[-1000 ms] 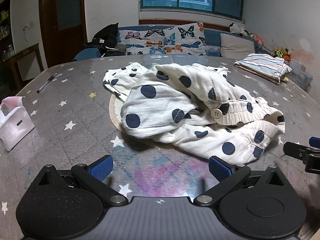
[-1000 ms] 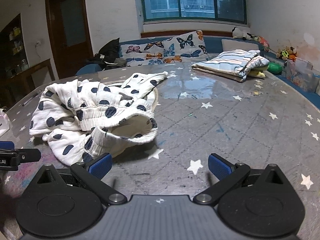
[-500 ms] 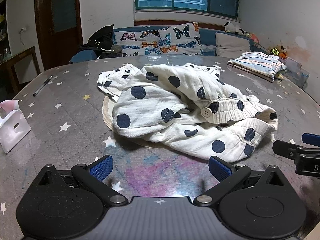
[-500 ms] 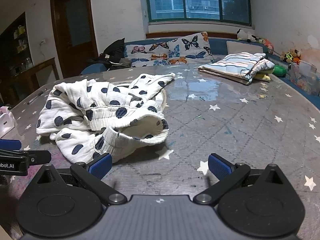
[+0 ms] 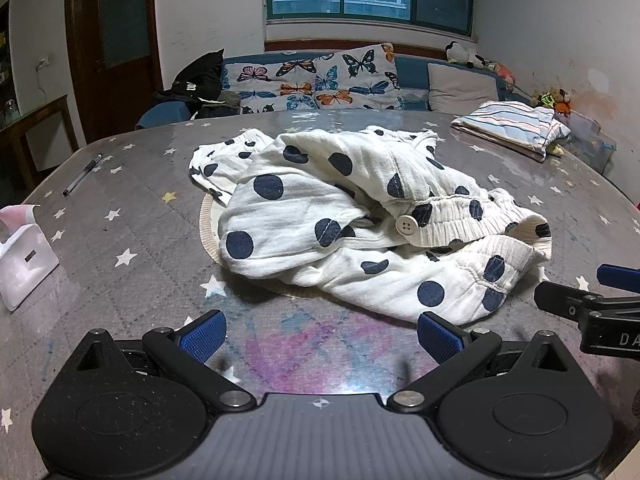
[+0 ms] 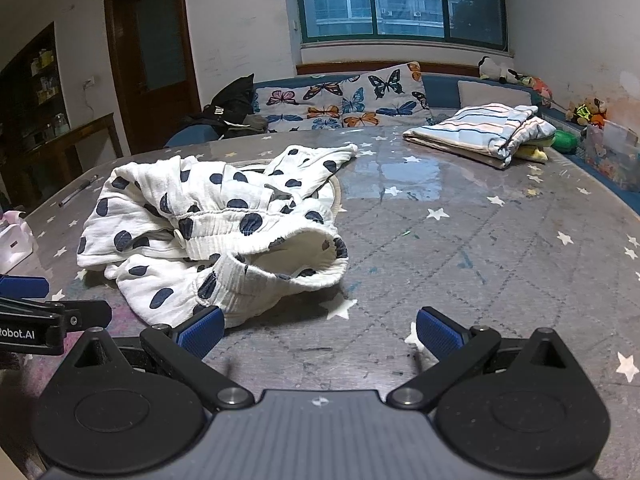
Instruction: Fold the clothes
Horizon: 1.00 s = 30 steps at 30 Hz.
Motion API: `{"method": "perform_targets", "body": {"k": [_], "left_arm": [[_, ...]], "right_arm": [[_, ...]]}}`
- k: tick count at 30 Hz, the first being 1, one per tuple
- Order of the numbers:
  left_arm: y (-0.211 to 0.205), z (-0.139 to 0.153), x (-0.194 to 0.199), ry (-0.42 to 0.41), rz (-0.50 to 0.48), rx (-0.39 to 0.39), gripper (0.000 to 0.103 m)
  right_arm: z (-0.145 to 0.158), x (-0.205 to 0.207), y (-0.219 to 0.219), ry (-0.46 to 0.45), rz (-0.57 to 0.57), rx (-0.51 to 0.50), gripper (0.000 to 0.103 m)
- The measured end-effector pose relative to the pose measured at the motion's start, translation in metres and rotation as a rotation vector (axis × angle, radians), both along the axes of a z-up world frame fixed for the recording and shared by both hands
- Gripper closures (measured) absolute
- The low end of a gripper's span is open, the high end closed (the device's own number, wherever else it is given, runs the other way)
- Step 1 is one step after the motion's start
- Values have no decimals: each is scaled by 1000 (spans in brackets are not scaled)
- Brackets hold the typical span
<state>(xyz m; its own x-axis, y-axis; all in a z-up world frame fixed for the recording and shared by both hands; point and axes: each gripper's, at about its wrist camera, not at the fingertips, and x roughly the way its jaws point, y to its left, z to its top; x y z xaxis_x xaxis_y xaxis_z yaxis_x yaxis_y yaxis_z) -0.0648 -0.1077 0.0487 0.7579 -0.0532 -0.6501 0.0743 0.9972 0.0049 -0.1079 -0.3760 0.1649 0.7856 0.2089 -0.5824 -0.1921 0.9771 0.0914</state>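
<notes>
A white garment with dark blue dots [image 5: 344,220] lies crumpled in a heap near the middle of the desk [image 5: 132,232], a little toward the near edge. It looks like soft, light cotton with a ribbed elastic waistband [image 5: 468,220] and one white button [image 5: 406,225]. I judge that it will be limp and will sag and slide when it is lifted, so it needs two holding points. The left claw [image 5: 320,334] hovers low over the near edge with its blue pads wide apart and holds nothing. The right claw [image 6: 318,330] is beside it, also spread apart and empty, its left pad just beside the hem of the garment. The waistband is the firmest part, so taking it at two ends should help to spread the cloth flat. A folded striped cloth [image 6: 476,132] rests at the far right corner
</notes>
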Motion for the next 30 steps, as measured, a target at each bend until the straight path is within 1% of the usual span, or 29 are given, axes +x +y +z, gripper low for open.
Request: {"method": "perform_targets", "body": {"k": [30], "left_arm": [[-8, 3, 14, 19, -23, 1, 0]], "right_arm": [[0, 14, 4, 18, 13, 5, 0]]}}
